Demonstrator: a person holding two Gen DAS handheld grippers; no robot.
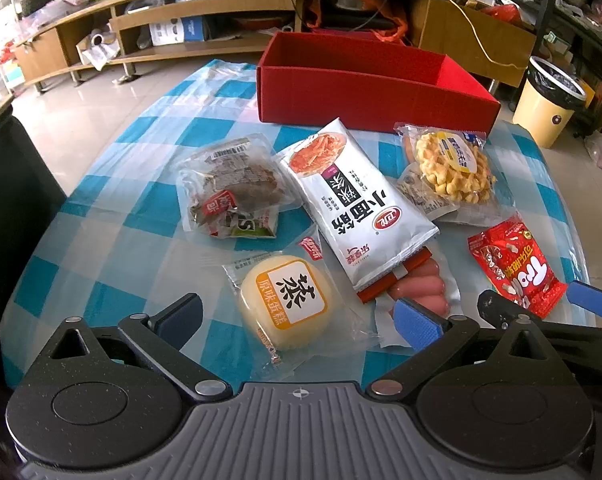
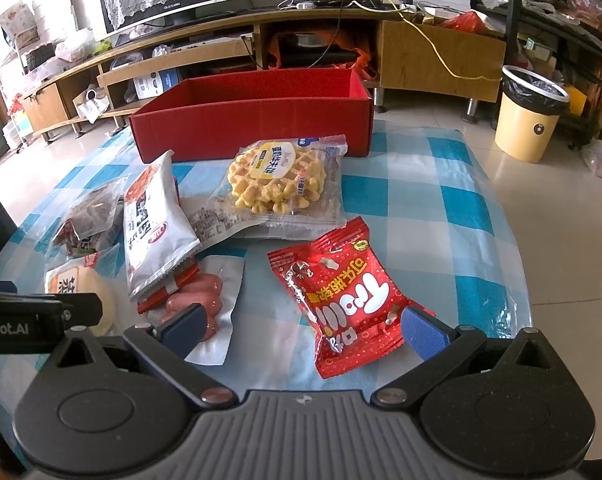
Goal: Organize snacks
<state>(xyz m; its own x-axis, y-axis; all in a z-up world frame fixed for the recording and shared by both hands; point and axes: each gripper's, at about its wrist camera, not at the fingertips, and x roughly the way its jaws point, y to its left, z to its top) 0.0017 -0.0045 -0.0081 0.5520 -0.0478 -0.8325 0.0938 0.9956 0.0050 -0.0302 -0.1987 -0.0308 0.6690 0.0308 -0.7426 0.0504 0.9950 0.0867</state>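
Snack packs lie on a blue-checked tablecloth before an empty red box, which also shows in the right wrist view. My left gripper is open around a round yellow steamed cake. Beyond it lie a white noodle-snack pack, sausages, a dark dried-meat pack, a waffle and a red candy pack. My right gripper is open around the near end of the red candy pack. The waffle and sausages lie beyond and left.
The table edge falls away on the right to a tiled floor. A yellow bin stands at the right. A cluttered wooden TV stand runs along the back. The other gripper's body is at my right gripper's left.
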